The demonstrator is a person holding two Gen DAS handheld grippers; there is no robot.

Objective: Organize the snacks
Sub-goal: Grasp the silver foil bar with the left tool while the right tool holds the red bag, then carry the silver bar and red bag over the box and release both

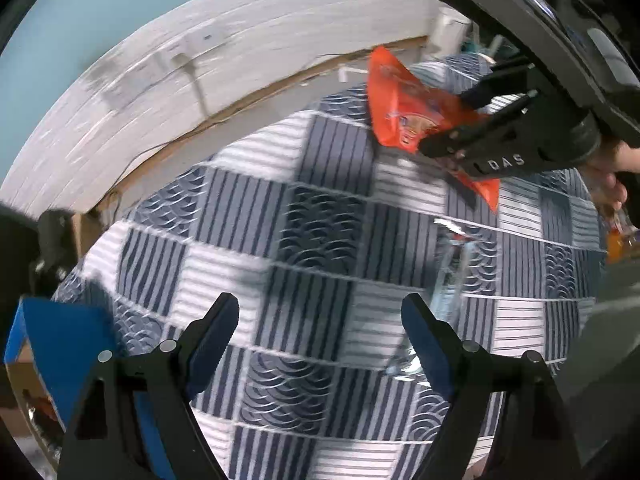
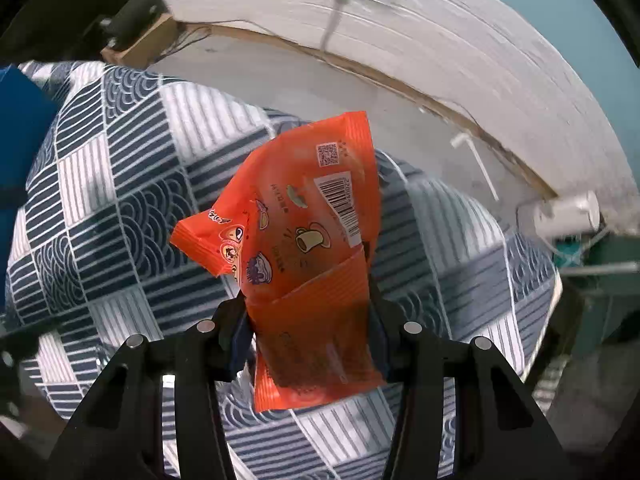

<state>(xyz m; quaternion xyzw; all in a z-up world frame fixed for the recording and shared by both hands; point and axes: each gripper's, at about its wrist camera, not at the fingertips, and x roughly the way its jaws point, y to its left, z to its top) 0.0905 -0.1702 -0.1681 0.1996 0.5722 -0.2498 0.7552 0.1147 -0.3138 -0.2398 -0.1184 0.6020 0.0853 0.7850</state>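
An orange snack packet [image 2: 304, 200] with a barcode and cartoon prints hangs above the table, crumpled at one corner. My right gripper [image 2: 308, 312] is shut on the packet's lower part, one pad on each side. The left wrist view shows the same orange packet [image 1: 396, 100] at the upper right, held by the right gripper [image 1: 444, 122] over the far side of the table. My left gripper [image 1: 320, 304] stands open above the cloth with nothing between its fingers. A clear plastic item [image 1: 452, 264], blurred, lies on the cloth just beyond its right finger.
A blue and white patchwork cloth [image 1: 320, 220] covers the table. A blue box [image 1: 60, 344] stands at the table's left edge. A person's hand [image 1: 612, 176] grips the right tool, with something orange [image 1: 616, 240] below it. Beyond the table are a white wall and a cardboard box [image 2: 140, 44].
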